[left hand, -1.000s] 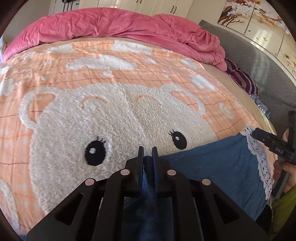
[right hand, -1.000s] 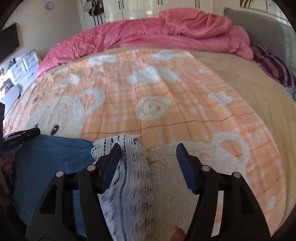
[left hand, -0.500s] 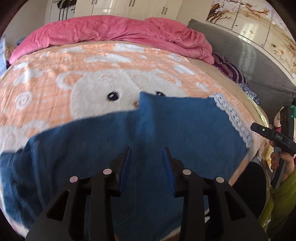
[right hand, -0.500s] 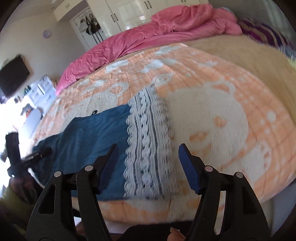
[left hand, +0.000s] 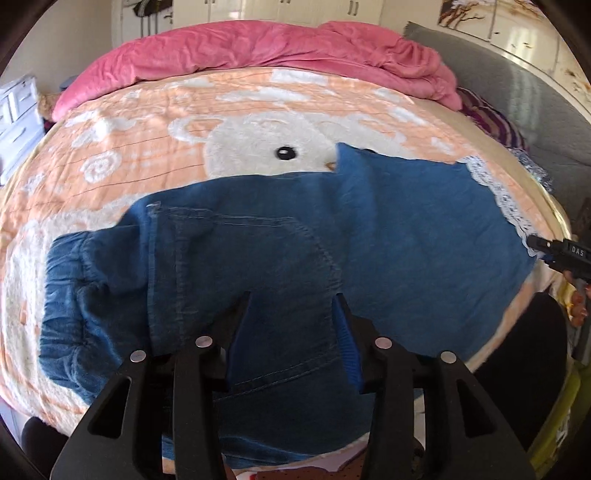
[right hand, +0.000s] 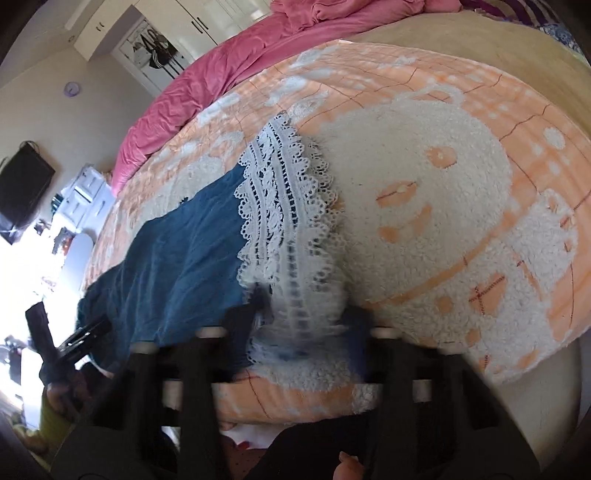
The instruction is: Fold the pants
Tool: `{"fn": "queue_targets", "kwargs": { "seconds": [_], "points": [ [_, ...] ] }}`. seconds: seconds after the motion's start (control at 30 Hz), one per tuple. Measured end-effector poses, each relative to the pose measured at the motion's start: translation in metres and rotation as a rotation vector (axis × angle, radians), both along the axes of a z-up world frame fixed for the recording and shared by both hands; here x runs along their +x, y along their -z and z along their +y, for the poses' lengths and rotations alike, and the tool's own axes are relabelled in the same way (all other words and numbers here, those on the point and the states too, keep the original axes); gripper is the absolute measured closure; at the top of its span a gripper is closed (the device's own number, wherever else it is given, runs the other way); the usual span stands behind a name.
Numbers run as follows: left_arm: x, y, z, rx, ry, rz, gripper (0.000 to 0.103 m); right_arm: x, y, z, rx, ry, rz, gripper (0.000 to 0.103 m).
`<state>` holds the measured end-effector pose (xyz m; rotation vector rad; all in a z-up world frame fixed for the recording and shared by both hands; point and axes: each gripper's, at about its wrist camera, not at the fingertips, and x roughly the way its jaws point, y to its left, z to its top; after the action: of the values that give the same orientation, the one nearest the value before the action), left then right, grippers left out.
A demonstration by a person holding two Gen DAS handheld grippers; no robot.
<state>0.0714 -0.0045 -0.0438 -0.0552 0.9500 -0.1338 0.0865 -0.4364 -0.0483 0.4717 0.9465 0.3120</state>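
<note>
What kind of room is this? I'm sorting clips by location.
Most likely a home bedroom: the pants lie on a bed covered by an orange bear-print blanket, a pink duvet is bunched at its far end, and white wardrobe doors stand behind.

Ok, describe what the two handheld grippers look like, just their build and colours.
The left gripper is matte black plastic with angular, cut-out arms, silver round rivets and blue ribbed pads lining its fingers. The right gripper shows the same black frame, motion-blurred; in the left view its black body carries white lettering.
</note>
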Motion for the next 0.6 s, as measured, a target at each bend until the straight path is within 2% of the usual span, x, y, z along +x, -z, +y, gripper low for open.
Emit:
{"fn": "queue_targets", "kwargs": {
  "seconds": [0.07,0.13,0.2,0.23,0.27,0.3,0.43,0.5,0.53,0.57,0.6],
  "points": [
    [0.0,-0.001,0.007,-0.017,-0.024,-0.001,0.061,-0.003,0.0,0.001,-0.031,-0.004,-0.007,0.084],
    [-0.002,-0.004,0.018,-0.04,-0.065,-0.01,0.061,-0.008,-0.004,0.01,-0.156,-0.018,-0.02,0.084],
    [-0.003,-0.006,0.03,-0.031,-0.109,-0.018,0.062,-0.015,-0.008,0.012,-0.215,-0.017,-0.026,0.084],
    [-0.003,-0.003,0.038,-0.034,-0.128,-0.012,0.063,-0.019,-0.008,0.012,-0.247,-0.016,-0.03,0.082],
    [-0.002,-0.001,0.044,-0.048,-0.137,-0.005,0.071,-0.02,-0.008,0.015,-0.295,-0.014,-0.034,0.078],
    [-0.001,0.003,0.047,-0.056,-0.139,0.002,0.072,-0.02,-0.005,0.018,-0.327,-0.013,-0.032,0.077],
    [0.001,0.007,0.042,-0.019,-0.126,-0.015,0.072,-0.02,-0.001,0.017,-0.328,0.002,-0.023,0.074],
    [0.001,0.006,0.045,-0.041,-0.127,-0.019,0.072,-0.022,-0.004,0.013,-0.304,0.019,-0.018,0.07],
    [0.0,0.003,0.046,-0.053,-0.128,-0.018,0.072,-0.025,-0.007,0.011,-0.298,0.034,-0.02,0.064],
    [-0.002,-0.001,0.047,-0.073,-0.126,-0.02,0.067,-0.028,-0.011,0.01,-0.303,0.051,-0.03,0.058],
    [-0.005,-0.005,0.047,-0.087,-0.123,-0.024,0.057,-0.032,-0.017,0.009,-0.326,0.077,-0.052,0.056]
  ]
}}
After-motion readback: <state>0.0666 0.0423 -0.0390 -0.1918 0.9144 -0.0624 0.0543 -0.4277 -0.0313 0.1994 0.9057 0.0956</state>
